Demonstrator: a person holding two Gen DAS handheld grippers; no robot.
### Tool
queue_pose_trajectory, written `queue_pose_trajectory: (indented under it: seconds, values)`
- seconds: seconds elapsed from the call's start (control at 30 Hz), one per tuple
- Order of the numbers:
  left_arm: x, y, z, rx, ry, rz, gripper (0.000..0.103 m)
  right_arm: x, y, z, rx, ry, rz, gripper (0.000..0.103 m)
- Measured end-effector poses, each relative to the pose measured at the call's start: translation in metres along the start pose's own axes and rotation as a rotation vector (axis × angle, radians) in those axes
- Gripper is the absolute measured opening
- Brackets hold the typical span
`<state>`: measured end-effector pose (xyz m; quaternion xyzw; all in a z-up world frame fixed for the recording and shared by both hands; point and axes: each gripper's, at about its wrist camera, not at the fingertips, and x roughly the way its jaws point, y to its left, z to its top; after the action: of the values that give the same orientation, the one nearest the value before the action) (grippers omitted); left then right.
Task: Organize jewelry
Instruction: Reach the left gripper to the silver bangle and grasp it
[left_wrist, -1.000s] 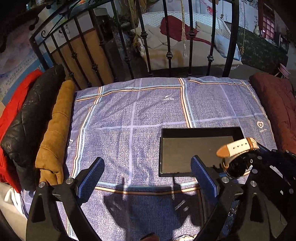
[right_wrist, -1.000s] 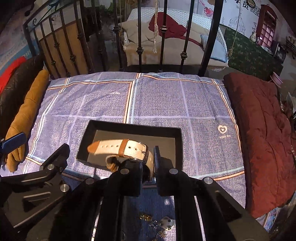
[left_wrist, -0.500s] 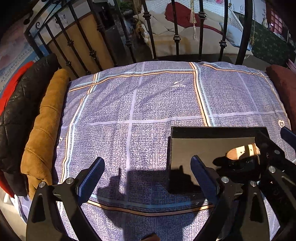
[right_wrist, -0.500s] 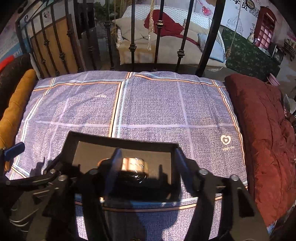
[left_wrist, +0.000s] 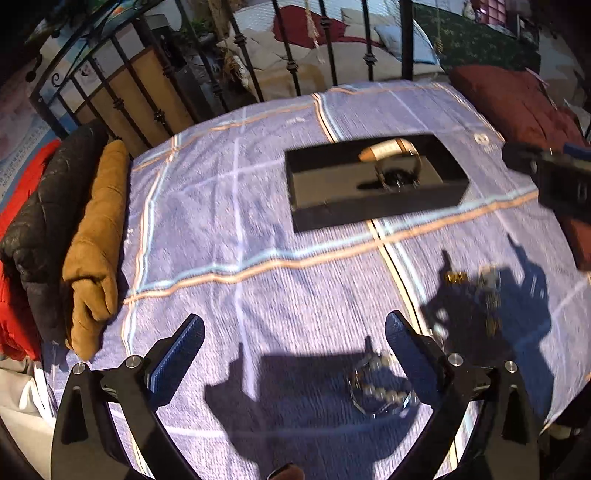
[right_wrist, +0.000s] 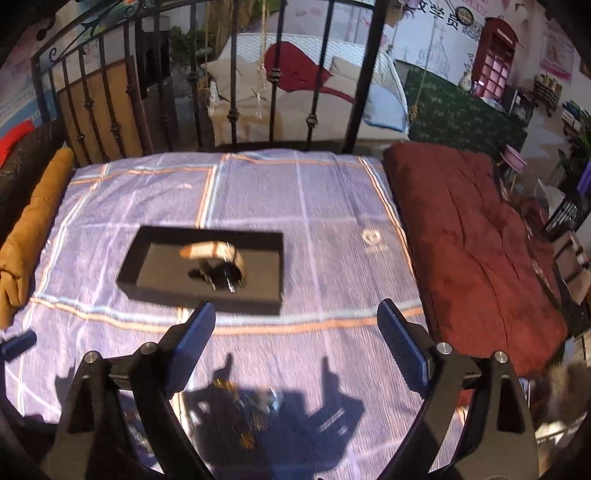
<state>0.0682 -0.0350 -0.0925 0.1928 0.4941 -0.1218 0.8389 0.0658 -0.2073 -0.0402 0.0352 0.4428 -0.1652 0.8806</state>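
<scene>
A watch (left_wrist: 393, 166) with a white and tan strap lies in the black tray (left_wrist: 332, 210) on the plaid bedspread; it also shows in the right wrist view (right_wrist: 218, 262), inside the tray (right_wrist: 162, 284). My left gripper (left_wrist: 293, 343) is open and empty, well short of the tray. A beaded bracelet (left_wrist: 380, 391) lies just inside its right finger. My right gripper (right_wrist: 295, 332) is open and empty, pulled back from the tray. A small heap of jewelry (right_wrist: 247, 410) lies between its fingers, also in the left wrist view (left_wrist: 476, 295).
Black, tan and red jackets (left_wrist: 74, 229) lie along the bed's left edge. A dark red quilt (right_wrist: 472, 240) covers the right side. A black iron bed frame (right_wrist: 273, 85) stands behind the bedspread (right_wrist: 314, 192).
My right gripper set the watch into the tray, opened and drew back towards me. My left gripper also drew back, and the loose jewelry came into view.
</scene>
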Motion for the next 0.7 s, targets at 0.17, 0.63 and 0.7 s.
queue_pose_trajectory:
  seconds: [0.17, 0.63, 0.7]
  values:
    - [0.01, -0.009, -0.043, -0.056, 0.085, -0.099, 0.09, -0.008, -0.008, -0.031, 0.009, 0.052, 0.0, 0.088]
    - [0.035, -0.036, -0.029, -0.043, 0.126, -0.129, 0.078, -0.032, -0.015, -0.046, 0.027, 0.044, -0.003, 0.089]
    - [0.032, -0.034, -0.028, -0.052, 0.118, -0.138, 0.066, -0.03, -0.014, -0.045, 0.026, 0.046, -0.004, 0.089]
